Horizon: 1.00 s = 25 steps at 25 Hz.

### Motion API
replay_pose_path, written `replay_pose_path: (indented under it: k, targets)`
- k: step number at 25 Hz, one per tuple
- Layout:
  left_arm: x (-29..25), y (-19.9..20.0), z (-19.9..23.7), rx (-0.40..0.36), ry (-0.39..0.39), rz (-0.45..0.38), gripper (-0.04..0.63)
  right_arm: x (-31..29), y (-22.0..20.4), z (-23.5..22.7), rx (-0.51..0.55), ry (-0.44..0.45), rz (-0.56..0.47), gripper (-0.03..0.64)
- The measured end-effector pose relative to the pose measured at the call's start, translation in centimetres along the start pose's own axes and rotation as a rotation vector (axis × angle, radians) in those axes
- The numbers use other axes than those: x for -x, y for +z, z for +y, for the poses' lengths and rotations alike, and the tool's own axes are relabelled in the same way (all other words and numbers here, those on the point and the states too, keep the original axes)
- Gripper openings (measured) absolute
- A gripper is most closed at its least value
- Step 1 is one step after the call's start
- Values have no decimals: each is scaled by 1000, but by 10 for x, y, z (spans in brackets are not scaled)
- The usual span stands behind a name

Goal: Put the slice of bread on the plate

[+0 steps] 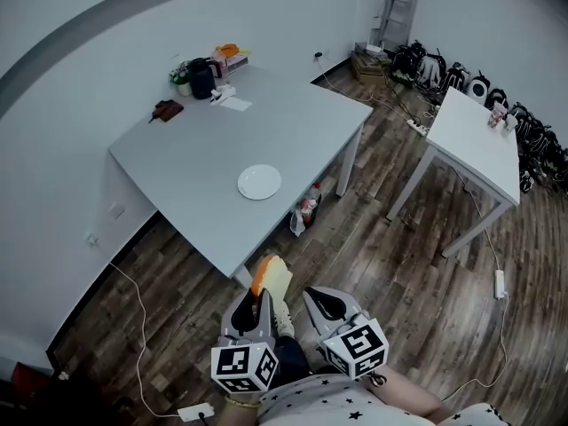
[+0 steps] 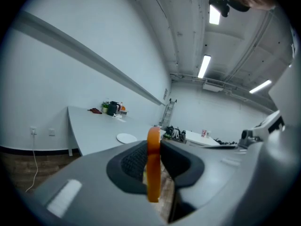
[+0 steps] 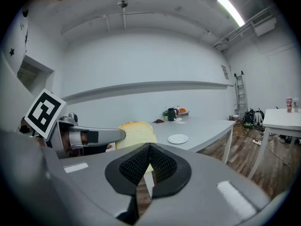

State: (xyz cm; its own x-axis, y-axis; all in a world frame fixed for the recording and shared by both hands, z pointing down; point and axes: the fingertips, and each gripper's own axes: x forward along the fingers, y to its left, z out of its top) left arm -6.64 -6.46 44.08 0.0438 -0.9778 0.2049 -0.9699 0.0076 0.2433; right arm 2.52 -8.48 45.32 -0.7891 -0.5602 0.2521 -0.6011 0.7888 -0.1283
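A slice of bread [image 1: 272,276] with an orange-brown crust stands on edge between the pads of my left gripper [image 1: 264,296], which is shut on it. It hangs over the wooden floor, short of the grey table's [image 1: 200,162] near corner. In the left gripper view the bread slice [image 2: 153,166] shows edge-on. A round white plate [image 1: 259,182] lies on the table near its front edge, with nothing on it. My right gripper [image 1: 321,303] is beside the left one, shut and holding nothing. From the right gripper view the bread slice [image 3: 136,134] and the plate [image 3: 178,138] are ahead.
A dark kettle [image 1: 202,78], a small plant and other items crowd the table's far corner. Bottles [image 1: 306,209] stand on the floor by a table leg. A second white table [image 1: 475,145] is to the right, with bags [image 1: 444,69] along the wall and cables on the floor.
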Motion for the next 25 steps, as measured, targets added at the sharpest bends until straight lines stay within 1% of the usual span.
replay_pose_path:
  k: [4, 10, 13, 17, 25]
  targets:
    - [-50, 19, 17, -21, -19, -16, 87, -40, 16, -30, 10, -25, -6, -2]
    - [-125, 49, 52, -5, -33, 0, 87, -106, 42, -71, 28, -45, 11, -2]
    - [-163, 59, 74, 17, -34, 15, 87, -142, 56, -89, 33, -50, 11, -2]
    - [-211, 67, 102, 27, -46, 47, 87, -188, 65, -110, 34, -56, 23, -2]
    - [-291, 66, 135, 16, -83, 97, 87, -258, 67, -144, 28, -81, 60, -2]
